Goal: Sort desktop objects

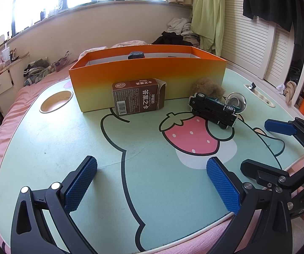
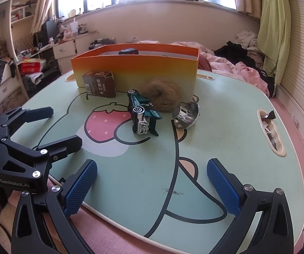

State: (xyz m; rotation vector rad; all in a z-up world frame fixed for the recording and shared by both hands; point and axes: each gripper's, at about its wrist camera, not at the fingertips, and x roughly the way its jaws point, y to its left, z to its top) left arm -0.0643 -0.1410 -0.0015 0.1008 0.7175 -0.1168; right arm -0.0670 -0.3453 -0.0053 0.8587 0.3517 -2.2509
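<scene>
Left wrist view: the left gripper [image 1: 152, 182] hangs low over the near edge of the lap table [image 1: 46, 139], its blue pads spread wide with nothing between them. At 12 o'clock stands the orange box [image 1: 147, 72], a dark object [image 1: 136, 55] showing inside, too hidden to identify. A brown card box [image 1: 138, 96] leans against the orange box's front wall. Toward 1 o'clock, a toy car [image 1: 213, 110] lies tipped on its side, touching a fuzzy brown ball [image 1: 208, 89] behind it, with a shiny metal cup [image 1: 236, 102] just beside. Right wrist view: the right gripper [image 2: 152, 182] is likewise spread wide and empty, the car at 12 o'clock.
</scene>
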